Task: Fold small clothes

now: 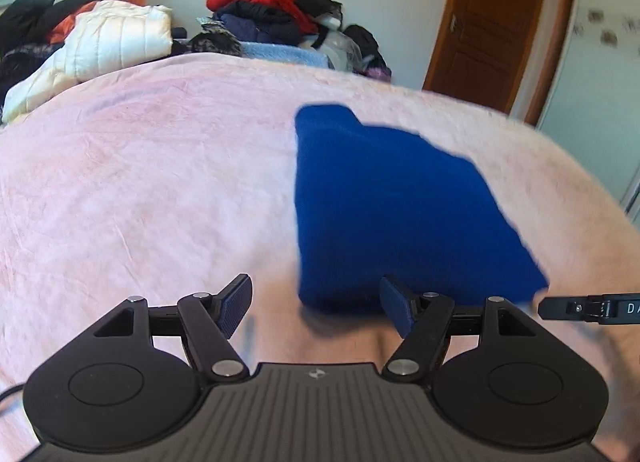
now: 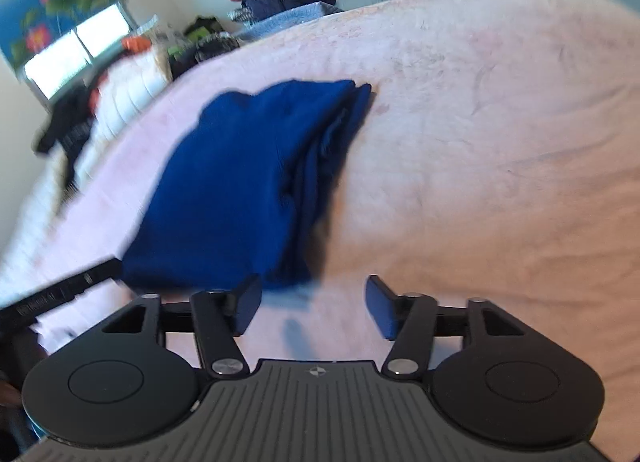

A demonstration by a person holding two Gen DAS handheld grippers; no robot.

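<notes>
A folded blue garment (image 1: pixel 396 202) lies on the pink blanket (image 1: pixel 160 190). My left gripper (image 1: pixel 316 306) stands open just short of its near edge, a little left of it, with only blanket between the fingers. In the right wrist view the same blue garment (image 2: pixel 248 182) shows stacked layers along its right side. My right gripper (image 2: pixel 314 308) is open too, at the garment's near right corner, with nothing between its fingers. Each view catches the tip of the other gripper at its edge: the right gripper (image 1: pixel 592 307) and the left gripper (image 2: pixel 60 290).
Heaps of clothes (image 1: pixel 272 10) and a white puffer jacket (image 1: pixel 108 42) crowd the far side of the bed. A brown door (image 1: pixel 488 22) stands at the back right. A window (image 2: pixel 68 58) with a floral curtain is on the left.
</notes>
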